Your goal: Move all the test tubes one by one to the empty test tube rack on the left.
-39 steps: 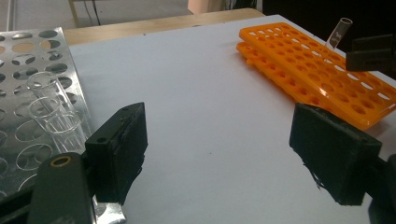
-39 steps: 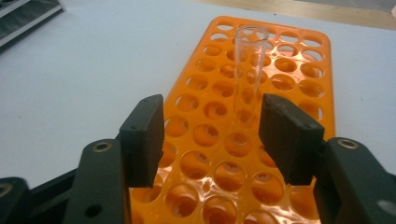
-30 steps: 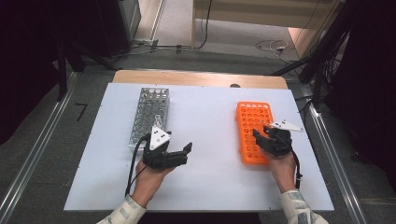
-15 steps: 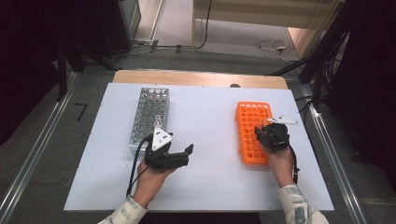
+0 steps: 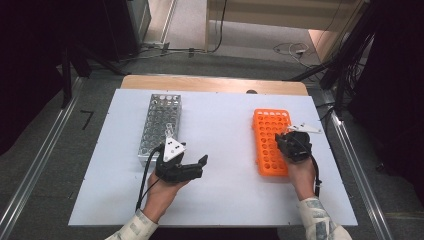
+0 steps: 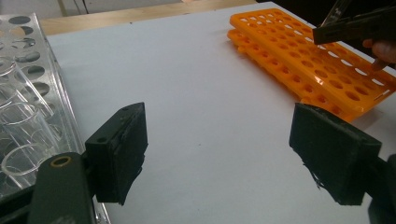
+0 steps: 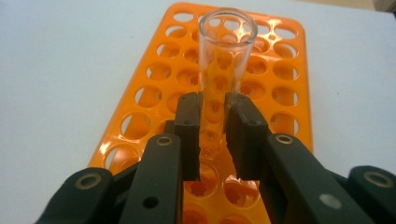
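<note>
Now the right gripper [image 7: 212,135] clamps a clear glass test tube [image 7: 224,70] standing in the orange plastic tube rack [image 5: 270,140].

Seen along the right gripper's own black jaws, these have just been closing, and both pads press on the lower part of the tube, whose open round mouth rises well above them; the tube stands upright in a hole of the orange rack, though which hole I cannot tell. From the high view that rack lies on the right half of the white table [image 5: 225,125], with the right hand over its right edge. Meanwhile the left gripper [image 6: 224,154] hovers over bare table with its jaws wide apart and nothing between them, just beside the silver metal tube rack [image 5: 159,122], which holds more clear tubes.
</note>
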The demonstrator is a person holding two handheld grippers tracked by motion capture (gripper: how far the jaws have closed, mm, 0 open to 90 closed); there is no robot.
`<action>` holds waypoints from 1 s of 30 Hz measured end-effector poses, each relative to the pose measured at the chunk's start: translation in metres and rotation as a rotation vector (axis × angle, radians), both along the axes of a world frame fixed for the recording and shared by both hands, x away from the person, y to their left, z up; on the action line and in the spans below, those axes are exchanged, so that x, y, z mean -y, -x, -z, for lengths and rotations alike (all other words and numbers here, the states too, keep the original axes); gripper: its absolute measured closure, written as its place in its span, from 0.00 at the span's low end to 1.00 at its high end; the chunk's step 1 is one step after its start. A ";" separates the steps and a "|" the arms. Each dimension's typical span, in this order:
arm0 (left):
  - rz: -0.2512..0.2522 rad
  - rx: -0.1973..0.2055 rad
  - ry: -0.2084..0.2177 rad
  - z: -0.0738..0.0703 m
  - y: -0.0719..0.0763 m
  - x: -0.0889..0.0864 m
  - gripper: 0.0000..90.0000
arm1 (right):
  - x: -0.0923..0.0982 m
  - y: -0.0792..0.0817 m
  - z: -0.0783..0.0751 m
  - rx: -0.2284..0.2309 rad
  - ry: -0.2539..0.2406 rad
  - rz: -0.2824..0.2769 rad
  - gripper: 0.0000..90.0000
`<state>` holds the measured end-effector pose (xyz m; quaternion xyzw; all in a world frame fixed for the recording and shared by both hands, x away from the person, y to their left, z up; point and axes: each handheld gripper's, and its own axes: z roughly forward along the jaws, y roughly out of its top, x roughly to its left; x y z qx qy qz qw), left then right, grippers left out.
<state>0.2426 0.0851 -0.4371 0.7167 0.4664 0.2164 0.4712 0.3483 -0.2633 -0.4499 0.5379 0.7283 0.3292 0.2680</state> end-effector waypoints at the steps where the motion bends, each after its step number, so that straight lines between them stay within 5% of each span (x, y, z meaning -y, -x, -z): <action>1: 0.000 0.000 0.000 0.000 0.000 0.000 0.21 | 0.000 0.001 -0.002 0.007 -0.002 0.000 0.81; 16: 0.001 0.007 0.008 -0.002 0.001 -0.001 0.21 | -0.001 0.018 -0.028 0.091 -0.030 -0.035 0.82; 30: -0.001 0.008 0.011 -0.002 0.001 -0.001 0.21 | -0.025 0.030 -0.037 0.090 -0.052 -0.144 0.82</action>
